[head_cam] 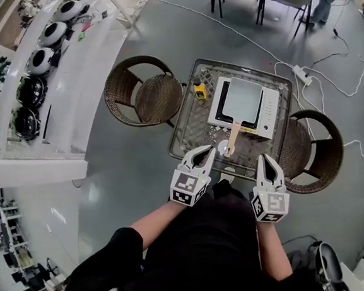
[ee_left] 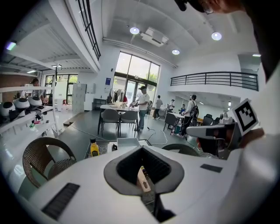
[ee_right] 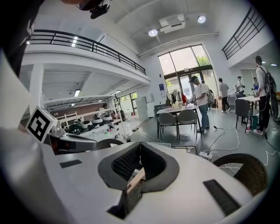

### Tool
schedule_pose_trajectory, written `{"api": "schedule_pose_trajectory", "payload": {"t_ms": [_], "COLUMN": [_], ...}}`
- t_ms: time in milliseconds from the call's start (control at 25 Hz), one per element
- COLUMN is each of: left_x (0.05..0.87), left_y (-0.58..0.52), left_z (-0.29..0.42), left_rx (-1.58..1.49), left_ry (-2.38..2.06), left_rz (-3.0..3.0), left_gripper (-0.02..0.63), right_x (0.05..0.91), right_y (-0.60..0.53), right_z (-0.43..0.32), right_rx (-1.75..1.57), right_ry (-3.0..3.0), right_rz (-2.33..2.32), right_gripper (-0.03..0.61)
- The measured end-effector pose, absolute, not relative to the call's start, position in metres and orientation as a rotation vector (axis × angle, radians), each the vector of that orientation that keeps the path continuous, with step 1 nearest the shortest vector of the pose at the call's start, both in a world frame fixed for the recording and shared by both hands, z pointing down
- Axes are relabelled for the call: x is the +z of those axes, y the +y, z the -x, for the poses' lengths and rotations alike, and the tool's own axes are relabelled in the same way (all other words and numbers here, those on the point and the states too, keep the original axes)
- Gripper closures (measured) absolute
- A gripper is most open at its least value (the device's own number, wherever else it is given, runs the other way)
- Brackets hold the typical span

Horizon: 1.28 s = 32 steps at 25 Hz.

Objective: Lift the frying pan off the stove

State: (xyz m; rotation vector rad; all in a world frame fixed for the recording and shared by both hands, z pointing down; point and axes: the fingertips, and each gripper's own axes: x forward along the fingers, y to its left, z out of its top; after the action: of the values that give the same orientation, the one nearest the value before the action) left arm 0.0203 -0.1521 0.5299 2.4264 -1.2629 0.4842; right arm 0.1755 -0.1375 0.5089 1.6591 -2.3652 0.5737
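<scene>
A square grey frying pan [head_cam: 241,100] sits on a white stove [head_cam: 266,112] on a glass-topped table [head_cam: 186,119]. Its wooden handle [head_cam: 234,137] points toward me. My left gripper [head_cam: 203,151] hovers over the table's near edge, just left of the handle's end and apart from it, with its jaws shut on nothing. My right gripper [head_cam: 265,160] is to the right of the handle, also shut and empty. In the left gripper view the handle [ee_left: 142,179] shows through the hollow behind the tips of the left gripper [ee_left: 142,148]. The right gripper [ee_right: 140,144] frames the handle [ee_right: 135,177] likewise.
A yellow bottle [head_cam: 199,91] stands on the table left of the stove, and a small round pale object [head_cam: 223,147] lies near the handle's end. Wicker chairs flank the table at left [head_cam: 144,91] and right [head_cam: 312,149]. A power strip [head_cam: 302,74] and cables lie on the floor.
</scene>
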Motion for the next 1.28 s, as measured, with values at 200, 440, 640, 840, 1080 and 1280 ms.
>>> {"api": "schedule_pose_trajectory", "payload": {"t_ms": [200,440,640,840,1080,1280], "left_x": [0.560,0.598,0.630,0.659,0.684,0.714], "left_y": [-0.161,-0.178,-0.196,-0.209,-0.224,-0.232], "left_z": [-0.033,-0.053,-0.068,-0.078,-0.089,-0.092], "left_rx": [0.560,0.631,0.697,0.761,0.784,0.785], "left_ry": [-1.245,-1.231,-1.216,-1.206,-1.206,-1.193], "left_rz": [-2.381,-2.322,-2.289,-2.240,-2.179,-2.080], "left_gripper": [0.598,0.598,0.598,0.598,0.563,0.473], "right_x": [0.524,0.546,0.551,0.561,0.568,0.577], "right_y": [-0.154,-0.166,-0.182,-0.196,-0.217,-0.224], "right_z": [-0.193,-0.212,-0.216,-0.219,-0.216,-0.214], "right_rx": [0.601,0.643,0.643,0.689,0.716,0.710], "right_ry": [-2.373,-2.314,-2.342,-2.340,-2.356,-2.357], "right_rz": [-1.621,-1.631,-1.598,-1.572,-1.570,-1.526], "right_gripper": [0.549,0.549,0.549,0.549,0.549,0.549]}}
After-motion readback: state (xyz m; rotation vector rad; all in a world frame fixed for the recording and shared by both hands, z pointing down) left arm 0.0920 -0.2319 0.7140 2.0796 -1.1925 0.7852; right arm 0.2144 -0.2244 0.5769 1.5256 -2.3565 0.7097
